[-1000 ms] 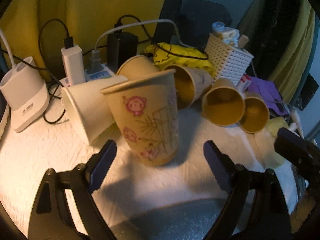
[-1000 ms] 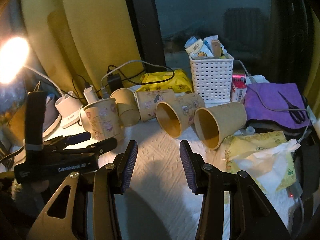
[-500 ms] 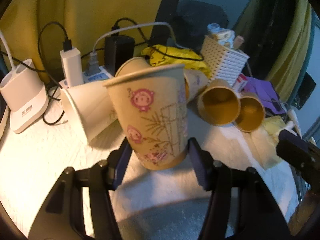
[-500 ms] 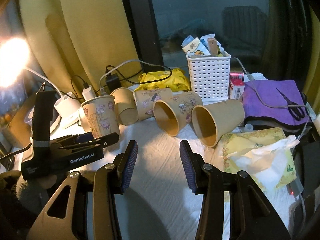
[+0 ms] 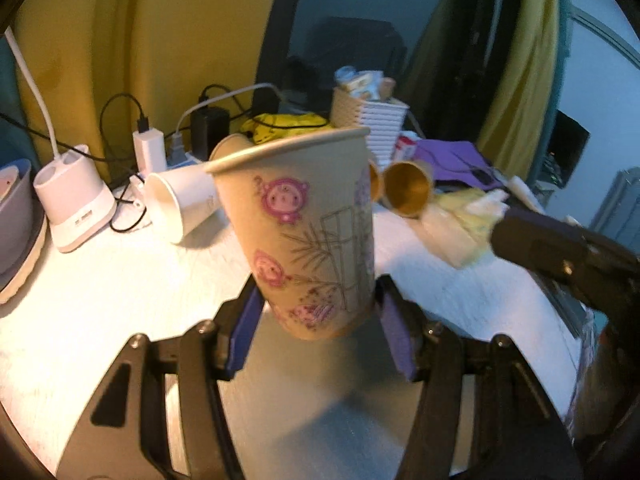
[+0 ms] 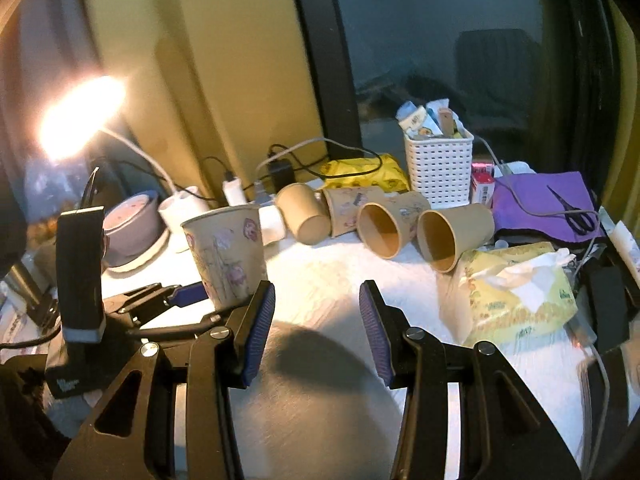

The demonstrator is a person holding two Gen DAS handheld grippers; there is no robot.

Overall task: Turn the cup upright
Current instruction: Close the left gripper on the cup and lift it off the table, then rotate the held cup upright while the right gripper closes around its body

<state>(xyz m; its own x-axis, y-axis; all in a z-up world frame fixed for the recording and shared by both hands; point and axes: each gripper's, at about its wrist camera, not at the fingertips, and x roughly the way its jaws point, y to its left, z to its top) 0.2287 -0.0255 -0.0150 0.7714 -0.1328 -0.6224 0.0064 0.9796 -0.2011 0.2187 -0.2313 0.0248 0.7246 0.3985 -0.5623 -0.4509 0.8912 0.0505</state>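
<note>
since a second ago the left tool (image 5: 316, 320) has closed on the printed cup (image 5: 308, 232) low near its base, keeping it mouth-up above the table (image 5: 100, 280); the right tool (image 6: 316, 320) waits agape, empty.

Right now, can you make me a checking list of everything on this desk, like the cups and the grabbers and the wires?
Surface: white padded cover, lit by a lamp.
Job's things: printed cup mouth up, tilted, in the left gripper; five more cups lie on their sides, such as the plain cup and the white cup.
Clutter: white basket, tissue pack, scissors on purple cloth, bowl, yellow bag.
Grippers: left fingers clamp the cup's base; right gripper open, holding nothing.
Cables: chargers with black and white leads.
Surroundings: yellow curtain, dark window.
</note>
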